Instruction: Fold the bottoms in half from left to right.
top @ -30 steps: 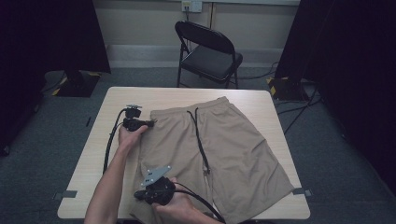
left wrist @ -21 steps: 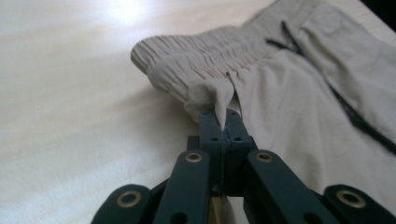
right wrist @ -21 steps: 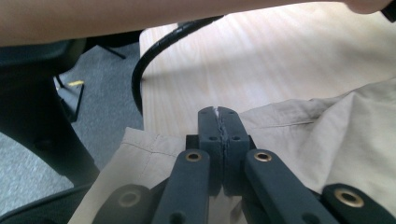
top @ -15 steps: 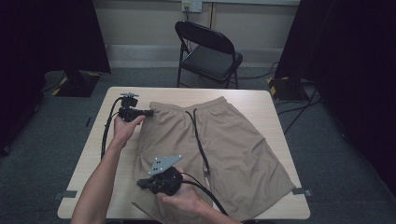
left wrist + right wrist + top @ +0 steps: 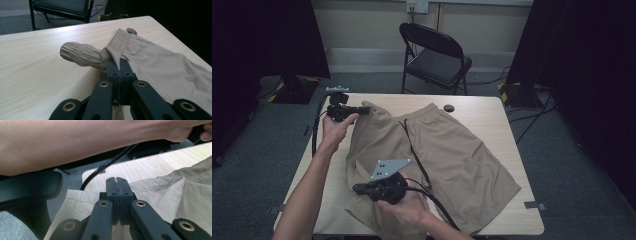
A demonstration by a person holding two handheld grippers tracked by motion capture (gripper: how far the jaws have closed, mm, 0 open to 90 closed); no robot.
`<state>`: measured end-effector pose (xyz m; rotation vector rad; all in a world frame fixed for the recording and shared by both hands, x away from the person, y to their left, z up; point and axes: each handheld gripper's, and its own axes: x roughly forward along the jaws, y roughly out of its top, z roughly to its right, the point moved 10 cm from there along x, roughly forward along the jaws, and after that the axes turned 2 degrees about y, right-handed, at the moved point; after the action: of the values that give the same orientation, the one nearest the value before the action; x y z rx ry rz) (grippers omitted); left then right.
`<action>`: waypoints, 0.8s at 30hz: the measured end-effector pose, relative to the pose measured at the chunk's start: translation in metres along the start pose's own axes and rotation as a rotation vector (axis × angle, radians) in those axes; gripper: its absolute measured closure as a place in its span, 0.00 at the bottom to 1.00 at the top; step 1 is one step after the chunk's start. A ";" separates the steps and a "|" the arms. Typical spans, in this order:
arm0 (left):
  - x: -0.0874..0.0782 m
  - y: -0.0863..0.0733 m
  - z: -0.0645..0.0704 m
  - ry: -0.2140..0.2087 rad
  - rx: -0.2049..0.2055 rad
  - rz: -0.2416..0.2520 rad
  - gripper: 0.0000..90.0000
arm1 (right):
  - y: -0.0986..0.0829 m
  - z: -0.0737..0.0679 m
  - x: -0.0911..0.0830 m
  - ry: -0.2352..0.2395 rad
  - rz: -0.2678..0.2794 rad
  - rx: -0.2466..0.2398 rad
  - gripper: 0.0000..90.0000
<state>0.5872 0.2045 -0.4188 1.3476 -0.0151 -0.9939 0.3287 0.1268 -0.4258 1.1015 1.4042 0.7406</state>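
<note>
Left gripper (image 5: 364, 108) clamped on waistband corner of tan shorts (image 5: 462, 155), far-left on table (image 5: 492, 112). Right gripper (image 5: 357, 188) closed on left leg hem, near edge. Left side lifted, folding just begun; right half flat, drawstring (image 5: 414, 150) loose.

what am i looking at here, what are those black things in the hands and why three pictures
A person stands at a wooden table holding a hand-held tool with two black jaws in each hand. The high view looks down from above; each of the other two pictures comes from a camera riding on one tool. A pair of tan shorts lies spread on the table. The left gripper has its jaws closed on the waistband at the far corner. The right gripper is closed on a leg hem near the front edge. A black folding chair stands behind the table.
</note>
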 end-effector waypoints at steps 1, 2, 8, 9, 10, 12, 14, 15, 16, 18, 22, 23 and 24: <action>-0.003 0.002 -0.001 0.004 -0.006 0.010 1.00 | 0.003 -0.001 -0.001 0.002 0.005 -0.003 1.00; -0.006 0.004 -0.001 0.001 -0.010 0.018 1.00 | 0.007 -0.002 -0.002 0.002 0.010 -0.007 1.00; -0.020 0.008 -0.006 0.018 -0.018 0.019 1.00 | 0.027 -0.007 -0.007 0.004 0.045 -0.034 1.00; -0.022 0.009 -0.007 0.019 -0.016 0.021 1.00 | 0.030 -0.007 -0.008 0.002 0.051 -0.036 1.00; -0.025 0.011 -0.007 0.022 -0.011 0.022 1.00 | 0.033 -0.008 -0.009 0.002 0.055 -0.041 1.00; -0.030 0.016 -0.005 0.019 -0.005 0.031 1.00 | 0.040 -0.008 -0.010 0.000 0.068 -0.046 1.00; -0.036 0.023 -0.002 0.017 -0.001 0.045 1.00 | 0.047 -0.009 -0.012 0.000 0.080 -0.051 1.00; -0.039 0.026 -0.001 0.018 0.004 0.046 1.00 | 0.050 -0.009 -0.012 0.000 0.088 -0.054 1.00; -0.041 0.028 0.000 0.022 0.009 0.046 1.00 | 0.054 -0.010 -0.013 0.002 0.094 -0.059 1.00; -0.046 0.034 0.001 0.026 0.011 0.043 1.00 | 0.060 -0.011 -0.014 0.001 0.103 -0.067 1.00; -0.058 0.048 0.003 0.033 0.014 0.056 1.00 | 0.073 -0.014 -0.017 0.004 0.126 -0.084 1.00; -0.061 0.051 0.006 0.035 0.015 0.055 1.00 | 0.076 -0.014 -0.018 0.001 0.133 -0.090 1.00; -0.065 0.053 0.008 0.038 0.022 0.053 1.00 | 0.080 -0.015 -0.019 0.001 0.139 -0.096 1.00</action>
<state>0.5745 0.2314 -0.3400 1.3795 -0.0325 -0.9258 0.3287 0.1407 -0.3433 1.1321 1.2884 0.8991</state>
